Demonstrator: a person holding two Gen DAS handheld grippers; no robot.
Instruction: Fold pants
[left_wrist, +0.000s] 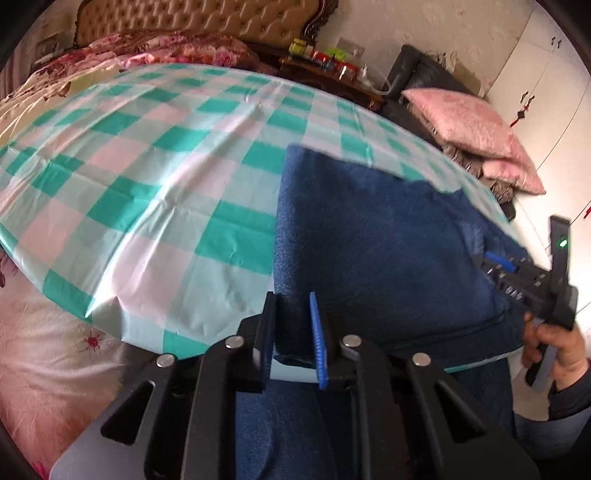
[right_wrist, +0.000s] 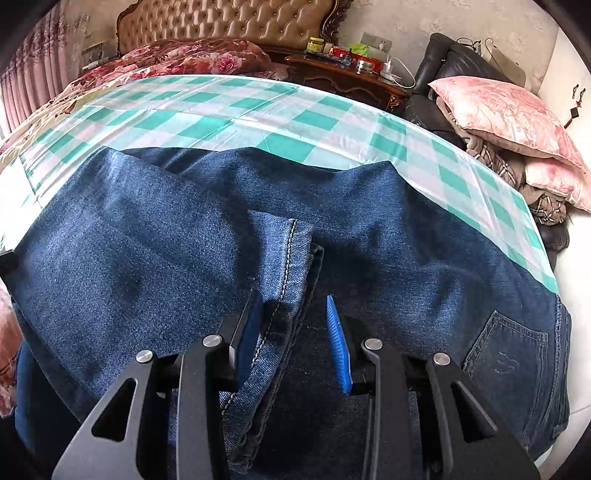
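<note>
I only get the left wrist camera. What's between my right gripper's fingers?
Observer: The right gripper has the stitched hem of the dark blue denim jeans lying between its fingers.
Operator: Is it squeezing the hem?
Observer: It doesn't look like it. The hem leans to one side, and a gap shows beside the other ribbed blue pad.
Operator: Do the jeans have a pocket?
Observer: Yes, a stitched back pocket faces up near the right edge of the right wrist view.
</note>
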